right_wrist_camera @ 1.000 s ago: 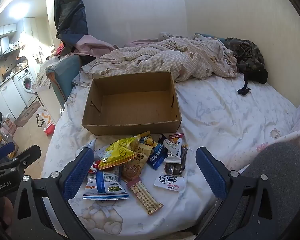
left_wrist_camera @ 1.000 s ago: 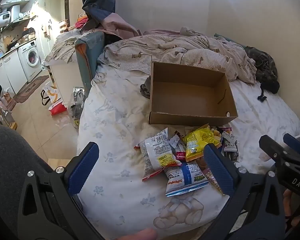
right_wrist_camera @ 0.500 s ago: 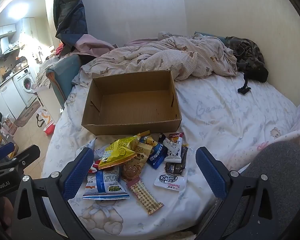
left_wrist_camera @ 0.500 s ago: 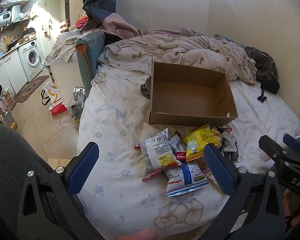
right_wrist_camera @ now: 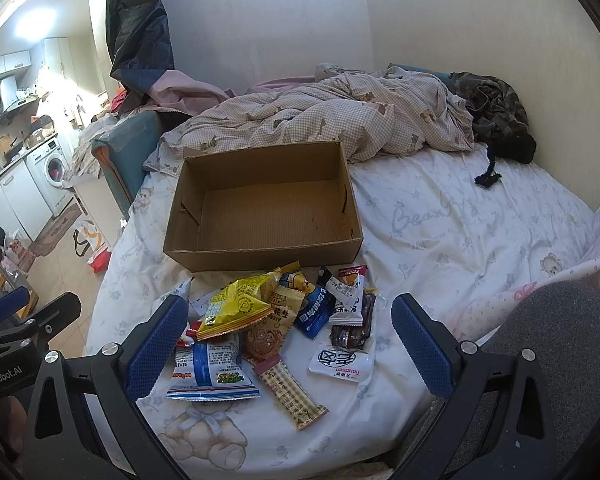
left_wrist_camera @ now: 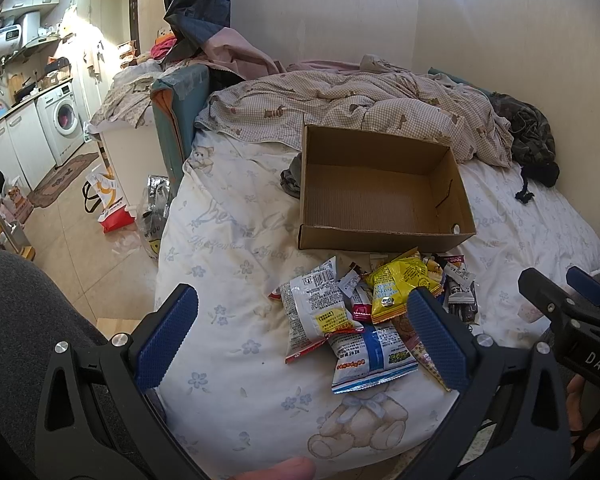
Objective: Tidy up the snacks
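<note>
An empty brown cardboard box (left_wrist_camera: 380, 196) (right_wrist_camera: 268, 216) sits on the bed. In front of it lies a pile of snack packets: a yellow bag (left_wrist_camera: 396, 286) (right_wrist_camera: 236, 308), a blue-and-white bag (left_wrist_camera: 370, 354) (right_wrist_camera: 208, 368), a silver bag (left_wrist_camera: 316, 308), a long beige bar (right_wrist_camera: 292, 394), a white sachet (right_wrist_camera: 342, 362) and dark wrappers (right_wrist_camera: 352, 328). My left gripper (left_wrist_camera: 300, 336) hovers open over the pile's left side. Over the middle of the pile my right gripper (right_wrist_camera: 288, 344) is open too. Neither holds anything.
A crumpled checked duvet (right_wrist_camera: 332, 120) and dark clothes (right_wrist_camera: 496, 116) lie behind the box. The white sheet (right_wrist_camera: 460, 232) is bare to the box's right. Left of the bed are a teal board (left_wrist_camera: 180, 120), bags on the floor (left_wrist_camera: 108, 204) and a washing machine (left_wrist_camera: 62, 120).
</note>
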The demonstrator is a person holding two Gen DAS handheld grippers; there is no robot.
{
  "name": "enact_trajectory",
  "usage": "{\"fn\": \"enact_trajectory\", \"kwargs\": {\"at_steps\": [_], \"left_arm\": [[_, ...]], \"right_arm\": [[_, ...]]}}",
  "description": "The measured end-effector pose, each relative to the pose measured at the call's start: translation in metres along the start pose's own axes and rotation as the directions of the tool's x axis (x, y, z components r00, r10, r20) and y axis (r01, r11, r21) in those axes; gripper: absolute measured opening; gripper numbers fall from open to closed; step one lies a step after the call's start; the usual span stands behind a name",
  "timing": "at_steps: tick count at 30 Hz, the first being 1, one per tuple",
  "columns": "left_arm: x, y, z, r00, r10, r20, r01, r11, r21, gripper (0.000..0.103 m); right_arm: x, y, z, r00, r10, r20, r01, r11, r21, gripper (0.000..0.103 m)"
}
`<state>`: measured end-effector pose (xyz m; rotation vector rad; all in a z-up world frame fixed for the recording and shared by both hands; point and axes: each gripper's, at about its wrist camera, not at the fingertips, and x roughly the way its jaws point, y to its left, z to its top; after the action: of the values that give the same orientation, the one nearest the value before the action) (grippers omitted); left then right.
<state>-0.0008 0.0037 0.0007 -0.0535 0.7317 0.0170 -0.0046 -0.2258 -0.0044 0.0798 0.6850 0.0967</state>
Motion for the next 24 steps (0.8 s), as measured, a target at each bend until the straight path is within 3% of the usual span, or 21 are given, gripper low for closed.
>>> {"fn": "enact_trajectory", "kwargs": {"at_steps": [24], "left_arm": [[0.0011,-0.0026,0.0003,1.0,0.003,0.001,-0.003,1.0,0.0,0.103]], "right_arm": [[0.0007,0.0001,-0.0004,1.0,0.001,-0.001,-0.001,1.0,0.002,0.103]]}}
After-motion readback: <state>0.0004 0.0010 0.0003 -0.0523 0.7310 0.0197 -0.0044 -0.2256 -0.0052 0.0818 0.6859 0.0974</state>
